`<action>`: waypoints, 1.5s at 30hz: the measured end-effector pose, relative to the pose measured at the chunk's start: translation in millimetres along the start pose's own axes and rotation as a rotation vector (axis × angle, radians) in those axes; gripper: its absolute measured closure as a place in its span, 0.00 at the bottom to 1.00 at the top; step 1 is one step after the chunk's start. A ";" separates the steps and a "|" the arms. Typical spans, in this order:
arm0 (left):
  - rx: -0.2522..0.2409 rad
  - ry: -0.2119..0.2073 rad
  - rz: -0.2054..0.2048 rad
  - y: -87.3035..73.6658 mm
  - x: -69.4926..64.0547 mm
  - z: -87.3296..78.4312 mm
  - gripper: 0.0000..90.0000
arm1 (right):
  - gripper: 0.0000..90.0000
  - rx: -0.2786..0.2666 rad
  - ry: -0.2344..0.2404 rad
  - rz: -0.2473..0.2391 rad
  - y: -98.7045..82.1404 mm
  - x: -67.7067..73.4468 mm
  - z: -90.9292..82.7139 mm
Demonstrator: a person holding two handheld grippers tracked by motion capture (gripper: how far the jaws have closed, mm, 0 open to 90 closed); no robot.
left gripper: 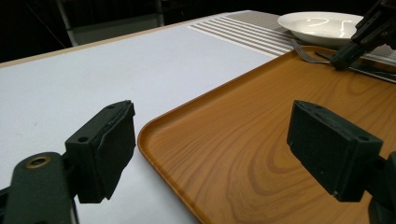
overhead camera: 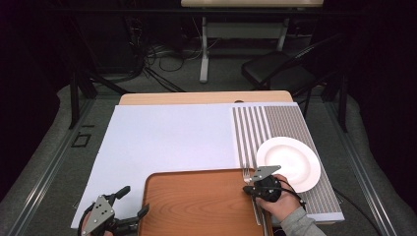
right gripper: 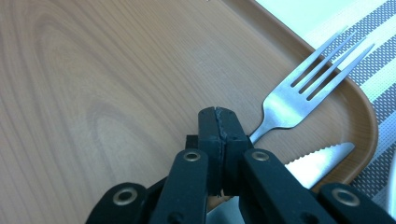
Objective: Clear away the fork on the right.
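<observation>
On tray (right gripper: pixel 116 70), fork (right gripper: pixel 299 93) tines point toward placemat (right gripper: pixel 373 46).

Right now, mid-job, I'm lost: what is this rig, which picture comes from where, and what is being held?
There is no robot arm: a person holds hand-operated tongs in each hand. The high view looks down on the table from above the person; the other two cameras ride on the tongs and look along their black jaws. On the table lie a white sheet, a striped placemat with a white plate, and a wooden tray carrying a fork and a knife. The left tongs are open at the tray's near left corner, holding nothing. The right tongs are shut over the fork's handle; whether they pinch it I cannot tell.
</observation>
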State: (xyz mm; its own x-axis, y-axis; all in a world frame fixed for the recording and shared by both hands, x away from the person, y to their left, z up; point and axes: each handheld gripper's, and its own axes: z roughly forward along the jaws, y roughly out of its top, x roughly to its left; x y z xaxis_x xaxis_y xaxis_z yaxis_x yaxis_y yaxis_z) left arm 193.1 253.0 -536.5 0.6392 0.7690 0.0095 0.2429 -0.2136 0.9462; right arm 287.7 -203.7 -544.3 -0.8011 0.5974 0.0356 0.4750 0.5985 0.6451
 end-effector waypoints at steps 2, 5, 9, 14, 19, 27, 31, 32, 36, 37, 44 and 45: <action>0.003 -0.002 0.000 0.1 0.3 -0.1 0.17 | 0.98 -0.020 0.001 0.000 0.3 0.6 -3.7; 0.005 -0.003 0.003 0.0 0.4 0.1 0.17 | 0.95 -0.049 -0.007 -0.002 0.0 1.3 -11.0; 0.004 -0.002 0.001 0.0 0.5 0.3 0.17 | 0.88 -0.119 -0.022 -0.022 -2.5 1.3 -21.7; 0.006 -0.005 0.004 0.4 0.3 1.4 0.17 | 0.77 -0.194 -0.049 -0.024 -6.6 -1.9 -32.4; 0.004 -0.006 0.003 0.6 0.6 1.7 0.17 | 0.62 -0.245 -0.061 -0.027 -9.2 -5.8 -40.2; 0.004 -0.006 0.004 0.5 0.7 1.5 0.17 | 0.48 -0.280 -0.094 -0.032 -10.0 -6.9 -45.5; 0.004 -0.007 0.005 0.5 0.7 1.5 0.17 | 0.44 -0.286 -0.092 -0.030 -9.3 -6.8 -46.6; 0.004 -0.009 0.006 0.6 0.7 1.6 0.17 | 0.43 -0.276 -0.087 -0.020 -9.2 -6.7 -46.5; 0.004 -0.009 0.007 0.6 0.6 1.4 0.17 | 0.39 -0.277 -0.092 -0.004 -9.8 -6.9 -47.3; 0.005 -0.007 0.007 0.6 0.5 1.4 0.17 | 0.36 -0.276 -0.100 0.002 -9.6 -7.4 -47.7; 0.004 -0.008 0.007 0.6 0.6 1.1 0.17 | 0.17 -0.320 -0.132 0.007 -9.4 -8.9 -52.6; 0.004 -0.008 0.007 0.6 0.6 1.1 0.17 | 0.16 -0.321 -0.132 0.006 -10.0 -9.1 -53.9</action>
State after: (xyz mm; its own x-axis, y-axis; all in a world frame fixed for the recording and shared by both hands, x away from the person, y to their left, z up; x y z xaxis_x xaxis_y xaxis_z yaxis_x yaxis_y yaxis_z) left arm 194.4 252.7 -536.2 0.6467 0.7626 0.0133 0.2415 -0.2213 0.9448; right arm 270.5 -243.9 -510.0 -0.7344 0.6772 -0.0452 0.3241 0.4085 0.8533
